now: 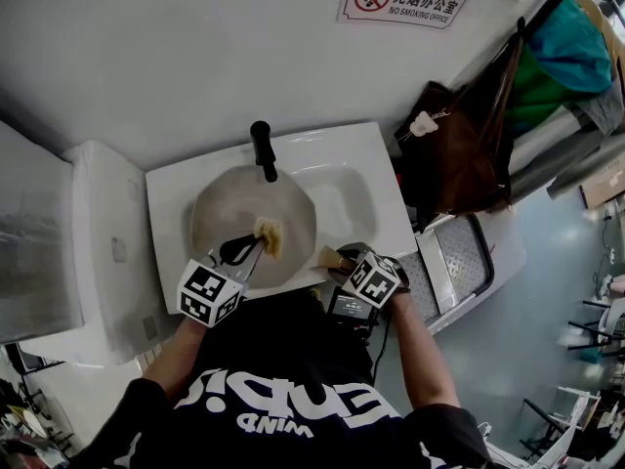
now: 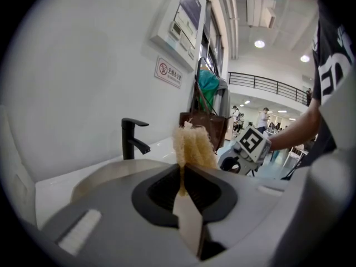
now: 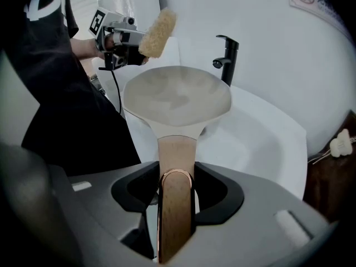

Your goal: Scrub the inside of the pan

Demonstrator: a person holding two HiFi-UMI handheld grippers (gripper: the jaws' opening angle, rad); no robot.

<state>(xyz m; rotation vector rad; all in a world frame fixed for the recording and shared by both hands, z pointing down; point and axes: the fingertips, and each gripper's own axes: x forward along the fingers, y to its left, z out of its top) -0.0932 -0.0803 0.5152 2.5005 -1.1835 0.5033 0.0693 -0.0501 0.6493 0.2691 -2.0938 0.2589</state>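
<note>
A round grey pan [image 1: 229,218] sits over the white sink [image 1: 366,198], below the black faucet [image 1: 264,149]. My right gripper [image 1: 342,262] is shut on the pan's wooden handle [image 3: 177,204], which runs between its jaws to the pan [image 3: 177,99]. My left gripper [image 1: 256,247] is shut on a tan loofah sponge [image 1: 270,235]. In the right gripper view the sponge [image 3: 157,33] hangs above the pan's far left rim, clear of its surface. The left gripper view shows the sponge [image 2: 193,144] standing up between the jaws, with the right gripper [image 2: 240,164] beyond it.
A brown bag [image 1: 459,154] hangs to the right of the sink, with teal and green cloth [image 1: 557,57] behind it. A white cabinet [image 1: 93,252] stands on the left. A metal rack [image 1: 459,257] lies low on the right. A no-smoking sign [image 1: 400,0] is on the wall.
</note>
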